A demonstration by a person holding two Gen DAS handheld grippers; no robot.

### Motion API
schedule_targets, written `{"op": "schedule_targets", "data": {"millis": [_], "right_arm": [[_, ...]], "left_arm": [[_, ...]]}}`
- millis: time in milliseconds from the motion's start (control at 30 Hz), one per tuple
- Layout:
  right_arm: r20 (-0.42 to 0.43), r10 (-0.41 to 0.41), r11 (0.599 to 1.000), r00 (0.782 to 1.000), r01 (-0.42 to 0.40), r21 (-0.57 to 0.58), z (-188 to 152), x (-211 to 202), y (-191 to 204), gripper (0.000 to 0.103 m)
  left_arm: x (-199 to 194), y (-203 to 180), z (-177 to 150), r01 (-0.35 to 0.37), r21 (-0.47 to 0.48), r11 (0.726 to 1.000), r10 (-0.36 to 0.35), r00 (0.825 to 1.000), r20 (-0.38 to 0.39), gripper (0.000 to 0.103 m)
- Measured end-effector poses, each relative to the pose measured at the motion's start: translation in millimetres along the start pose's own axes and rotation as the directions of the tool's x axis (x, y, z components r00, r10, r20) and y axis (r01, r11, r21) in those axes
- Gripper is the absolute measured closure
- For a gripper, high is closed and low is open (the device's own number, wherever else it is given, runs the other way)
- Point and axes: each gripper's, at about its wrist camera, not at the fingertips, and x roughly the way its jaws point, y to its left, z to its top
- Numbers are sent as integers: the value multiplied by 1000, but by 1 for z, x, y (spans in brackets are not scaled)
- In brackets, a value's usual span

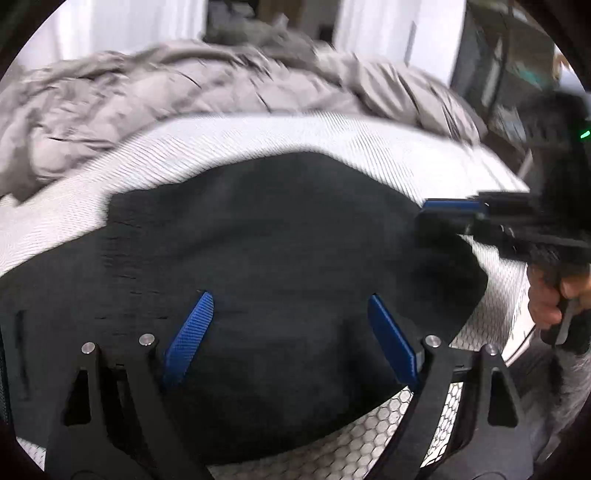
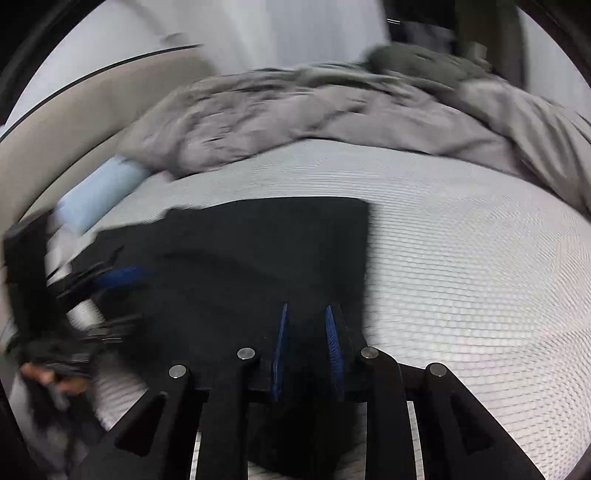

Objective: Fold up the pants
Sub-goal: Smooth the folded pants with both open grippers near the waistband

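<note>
Surface: a bare white mattress (image 2: 461, 258) with a woven, honeycomb-like ticking, taking up most of both wrist views. Both views blurred.

Task item: black fabric pants (image 1: 277, 258), lying flat on the near part of the mattress, apparently folded into a broad dark panel. In the right wrist view the same cloth (image 2: 240, 258) shows a straight far edge and a square far-right corner, with white mattress showing beyond and to the right.

Bedding: a rumpled grey duvet (image 1: 147, 96) heaped along the far side of the mattress, well apart from the pants, a strip of bare mattress between. A darker grey bundle (image 2: 417, 59) sits on the heap's far edge; too blurred to say what it is. A pale blue roll-shaped item (image 2: 99, 192) lies at the mattress's left edge in the right wrist view, near the duvet's end.

Room: white wall or curtain (image 2: 295, 33) behind the bed; a beige padded panel (image 2: 74, 118) curving along the left in the right wrist view. Dark shelving or equipment (image 1: 502, 77) at the far right of the left wrist view, details unreadable.

Left gripper (image 1: 291, 332): blue pads spread wide over the middle of the pants, nothing between them.

Right gripper (image 2: 306, 350): blue pads stand narrowly apart above the pants' near right part, with dark cloth seen in the gap behind them; whether any is pinched cannot be told. In the left wrist view it reaches in from the right (image 1: 443, 214), a hand (image 1: 550, 299) on its handle.
</note>
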Motion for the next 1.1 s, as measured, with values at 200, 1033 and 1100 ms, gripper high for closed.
{"op": "schedule_targets", "data": {"millis": [200, 1033, 1100], "right_arm": [[-139, -53, 970, 989, 18, -241, -29, 54, 30, 75], [-119, -272, 960, 955, 261, -101, -10, 35, -33, 60], [-91, -231, 973, 969, 228, -44, -7, 20, -39, 59]], "left_arm": [[1, 9, -22, -78, 85, 993, 84, 994, -72, 23], [2, 53, -5, -58, 8, 998, 58, 996, -65, 38], [-8, 52, 0, -69, -6, 998, 68, 996, -57, 38]]}}
